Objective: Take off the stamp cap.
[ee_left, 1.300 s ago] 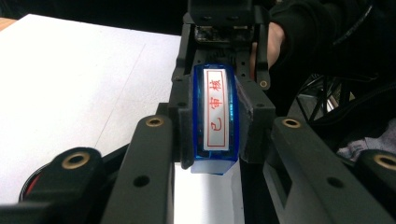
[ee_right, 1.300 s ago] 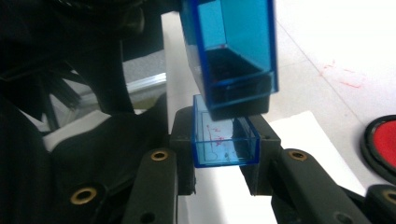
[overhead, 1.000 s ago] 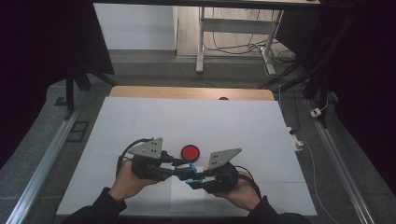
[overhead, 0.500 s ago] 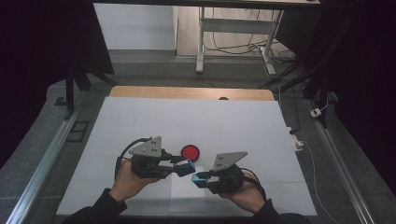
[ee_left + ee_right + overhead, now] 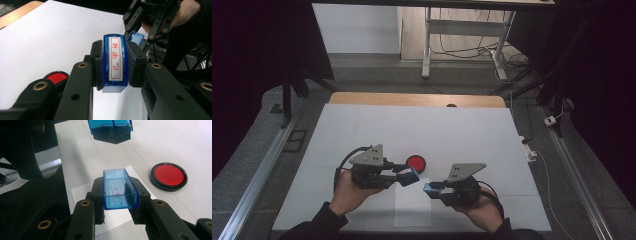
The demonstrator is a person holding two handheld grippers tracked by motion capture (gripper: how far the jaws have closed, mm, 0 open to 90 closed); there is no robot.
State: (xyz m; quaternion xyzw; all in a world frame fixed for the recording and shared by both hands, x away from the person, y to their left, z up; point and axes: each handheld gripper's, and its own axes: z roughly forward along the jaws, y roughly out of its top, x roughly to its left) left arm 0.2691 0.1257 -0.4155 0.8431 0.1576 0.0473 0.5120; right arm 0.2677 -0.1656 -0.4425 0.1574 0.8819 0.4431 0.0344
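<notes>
the left gripper [image 5: 404, 176] has its jaws clamped on a blue stamp [image 5: 115, 63], held above the white surface [image 5: 422, 132] near the red ink pad [image 5: 416, 162]; the right gripper [image 5: 432, 188] has its jaws clamped on the stamp's blue cap [image 5: 120, 188], just apart, over a paper sheet [image 5: 412, 207]

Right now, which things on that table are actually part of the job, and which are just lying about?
In use:
blue stamp, in the left gripper
its blue cap, in the right gripper
red ink pad
paper sheet

Lying about:
white plug
floor cables
</notes>
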